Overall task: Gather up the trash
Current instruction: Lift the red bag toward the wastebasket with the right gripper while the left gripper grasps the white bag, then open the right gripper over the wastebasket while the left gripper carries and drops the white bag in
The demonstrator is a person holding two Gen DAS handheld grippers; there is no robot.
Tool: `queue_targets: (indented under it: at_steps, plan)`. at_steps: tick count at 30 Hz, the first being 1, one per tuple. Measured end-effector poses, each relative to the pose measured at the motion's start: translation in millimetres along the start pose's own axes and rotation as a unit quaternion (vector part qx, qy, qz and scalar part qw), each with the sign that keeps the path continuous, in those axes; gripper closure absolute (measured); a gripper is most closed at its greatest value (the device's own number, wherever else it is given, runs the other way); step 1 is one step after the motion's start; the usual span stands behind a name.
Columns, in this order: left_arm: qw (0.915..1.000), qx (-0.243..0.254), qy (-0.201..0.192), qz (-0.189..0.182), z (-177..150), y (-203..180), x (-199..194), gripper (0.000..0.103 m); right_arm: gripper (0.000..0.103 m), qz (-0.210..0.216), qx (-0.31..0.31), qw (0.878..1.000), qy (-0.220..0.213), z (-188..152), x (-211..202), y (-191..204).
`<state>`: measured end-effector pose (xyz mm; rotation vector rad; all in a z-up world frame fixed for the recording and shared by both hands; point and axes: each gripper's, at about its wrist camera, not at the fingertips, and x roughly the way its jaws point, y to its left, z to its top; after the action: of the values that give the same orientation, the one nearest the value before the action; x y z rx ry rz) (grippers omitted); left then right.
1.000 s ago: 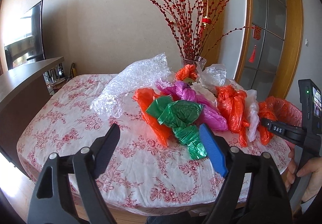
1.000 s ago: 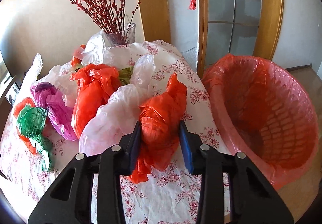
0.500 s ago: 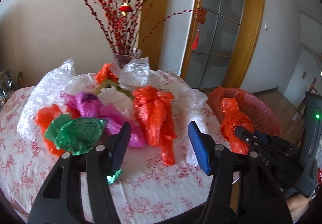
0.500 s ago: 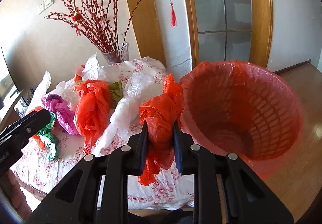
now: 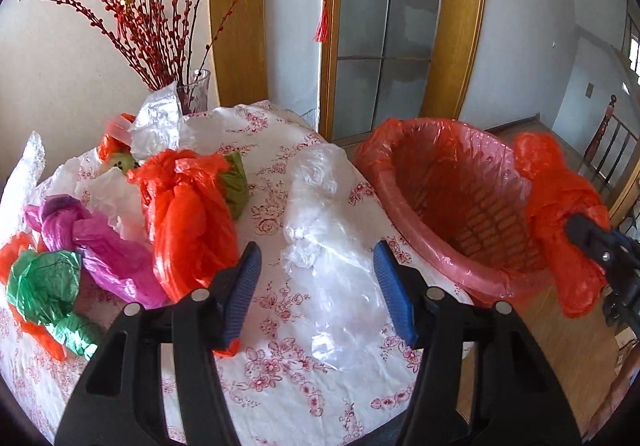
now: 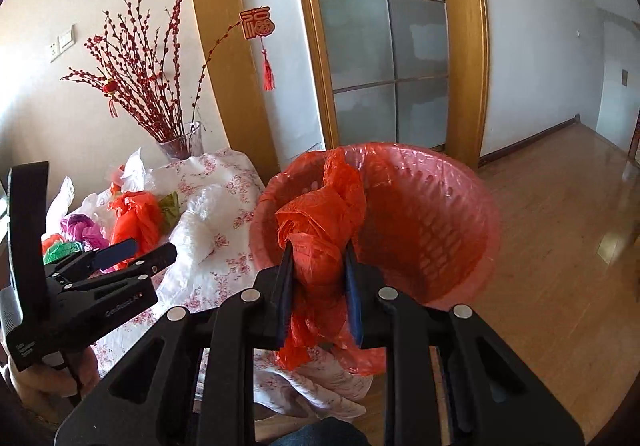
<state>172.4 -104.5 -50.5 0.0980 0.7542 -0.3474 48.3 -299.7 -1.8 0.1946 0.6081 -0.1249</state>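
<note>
My right gripper (image 6: 318, 262) is shut on a crumpled orange plastic bag (image 6: 320, 221) and holds it over the near rim of the red-lined trash basket (image 6: 452, 197). The same orange plastic bag (image 5: 560, 197) shows in the left wrist view beside the trash basket (image 5: 452, 185). My left gripper (image 5: 316, 266) is open and empty above a clear plastic bag (image 5: 324, 230) on the table. More trash lies left of it: an orange bag (image 5: 184, 213), a purple bag (image 5: 92, 234), a green bag (image 5: 44, 286).
The table (image 5: 280, 366) has a white floral cloth. A glass vase of red branches (image 5: 196, 89) stands at its far edge among clear plastic (image 5: 156, 121). A glazed wooden door (image 6: 392, 45) is behind the basket. Wooden floor (image 6: 560, 226) lies to the right.
My right gripper has carried the orange bag off the table to over the basket. My left gripper has swung right, from the green and purple bags to the clear bag.
</note>
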Motion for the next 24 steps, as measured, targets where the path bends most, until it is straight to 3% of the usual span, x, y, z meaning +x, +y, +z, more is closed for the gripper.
queue_targets:
  at_steps: [6, 8, 10, 11, 13, 15, 24]
  plan:
    - [0.9993, 0.010, 0.035, 0.014, -7.4, -14.1, 26.2, 0.045, 0.080, -0.005, 0.011, 1.000, 0.006, -5.3, 2.8, -15.3]
    - [0.9987, 0.010, 0.047, 0.019, -10.2, -15.2, 35.1, 0.051, 0.080, -0.003, 0.014, 1.000, 0.008, -7.6, 3.0, -19.8]
    - [0.9981, 0.007, 0.059, 0.016, -11.1, -15.3, 44.6, 0.068, 0.080, -0.001, 0.015, 1.000, 0.009, -8.7, 3.4, -20.6]
    - [0.9983, 0.006, 0.055, 0.019, -11.0, -15.6, 45.3, 0.071, 0.080, -0.001, 0.015, 1.000, 0.009, -9.0, 3.5, -20.2]
    - [0.9985, 0.003, 0.054, 0.002, -10.0, -17.0, 45.4, 0.090, 0.080, 0.000, 0.015, 1.000, 0.009, -8.9, 3.3, -19.9]
    - [0.9990, 0.001, 0.045, -0.007, -9.2, -16.1, 39.0, 0.095, 0.080, 0.001, 0.016, 1.000, 0.007, -8.5, 2.2, -20.5]
    - [0.9989, 0.014, -0.001, -0.044, 9.9, -20.4, 7.9, 0.097, 0.080, 0.006, 0.016, 1.000, -0.010, -0.6, -3.8, -21.3]
